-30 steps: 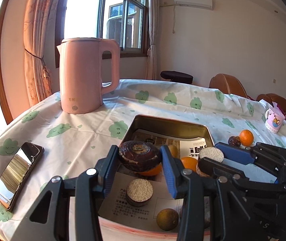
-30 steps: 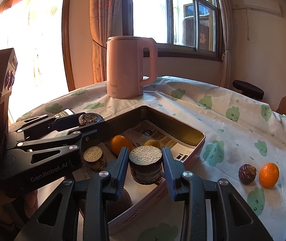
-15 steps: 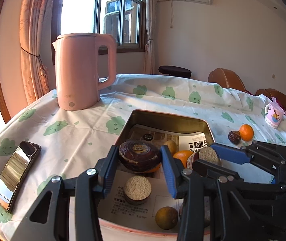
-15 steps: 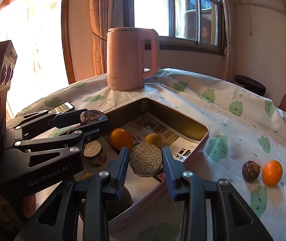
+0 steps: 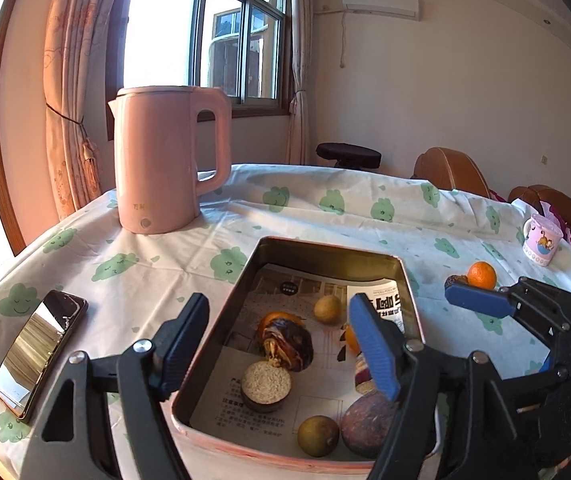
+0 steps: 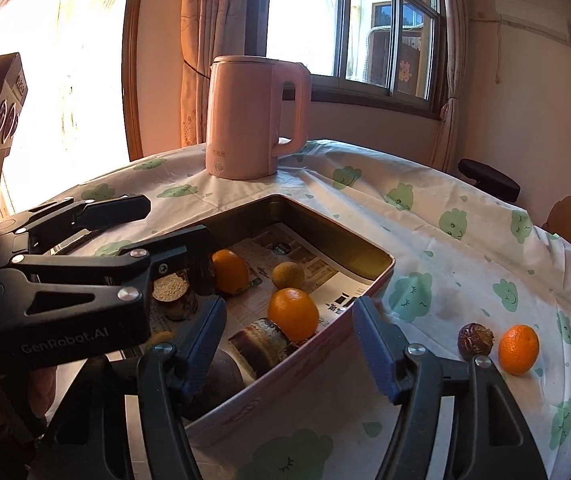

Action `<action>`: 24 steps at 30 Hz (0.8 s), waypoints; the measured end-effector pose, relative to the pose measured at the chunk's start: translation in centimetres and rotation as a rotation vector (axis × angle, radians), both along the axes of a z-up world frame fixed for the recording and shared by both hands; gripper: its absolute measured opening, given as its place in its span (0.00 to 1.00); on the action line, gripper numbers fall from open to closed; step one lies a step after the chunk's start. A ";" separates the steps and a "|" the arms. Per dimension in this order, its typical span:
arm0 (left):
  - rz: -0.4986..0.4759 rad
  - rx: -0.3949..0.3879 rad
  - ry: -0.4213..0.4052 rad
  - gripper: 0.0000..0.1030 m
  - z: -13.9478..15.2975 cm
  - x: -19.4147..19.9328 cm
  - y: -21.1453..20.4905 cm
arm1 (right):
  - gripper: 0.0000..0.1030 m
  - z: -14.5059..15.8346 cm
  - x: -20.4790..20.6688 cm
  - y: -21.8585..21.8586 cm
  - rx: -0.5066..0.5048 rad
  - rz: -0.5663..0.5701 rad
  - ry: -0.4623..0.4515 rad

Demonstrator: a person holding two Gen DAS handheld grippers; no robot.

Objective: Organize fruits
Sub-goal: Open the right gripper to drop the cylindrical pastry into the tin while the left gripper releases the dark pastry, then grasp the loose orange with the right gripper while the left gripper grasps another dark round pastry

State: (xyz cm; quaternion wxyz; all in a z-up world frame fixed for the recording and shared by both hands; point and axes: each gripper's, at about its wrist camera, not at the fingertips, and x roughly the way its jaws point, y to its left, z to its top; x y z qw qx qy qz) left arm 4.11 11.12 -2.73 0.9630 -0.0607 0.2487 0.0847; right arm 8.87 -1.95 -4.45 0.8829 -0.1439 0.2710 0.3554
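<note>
Left wrist view showed the left gripper (image 5: 279, 346) hanging over the tin (image 5: 327, 246), its jaws opening with nothing pressed between the pads; a dark wrinkled fruit (image 5: 287, 345) lay loose on the paper lining directly beneath the gap. At six o'clock from that fruit sat a short grainy-topped piece (image 5: 266, 385), and toward five o'clock a yellowish round fruit (image 5: 318, 436) lay beside a purple-brown one (image 5: 367, 424). Another small yellow fruit (image 5: 327, 309) rested at one o'clock. In the right wrist view the right gripper (image 6: 287, 346) was likewise opening and gripping nothing, with a striped cut piece (image 6: 263, 342) lying in the tin under it, touching an orange (image 6: 293, 313). Outside the tin, at three o'clock on the tablecloth (image 6: 425, 216), a second orange (image 6: 518, 349) sat just beside a brown date-like fruit (image 6: 475, 340). A pink kettle (image 6: 251, 118) stood at twelve o'clock.
</note>
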 end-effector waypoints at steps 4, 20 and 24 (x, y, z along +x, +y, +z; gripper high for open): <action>-0.027 -0.002 -0.035 0.83 1.2 0.2 -1.7 | 0.65 1.2 1.7 -4.5 -0.008 -0.101 -0.028; -0.157 0.052 0.008 0.96 1.1 6.1 -11.0 | 0.65 -1.3 12.5 -13.1 -0.029 -0.481 0.134; -0.143 0.014 0.029 0.96 0.8 7.3 -10.7 | 0.65 -2.6 14.0 -13.2 -0.012 -0.478 0.226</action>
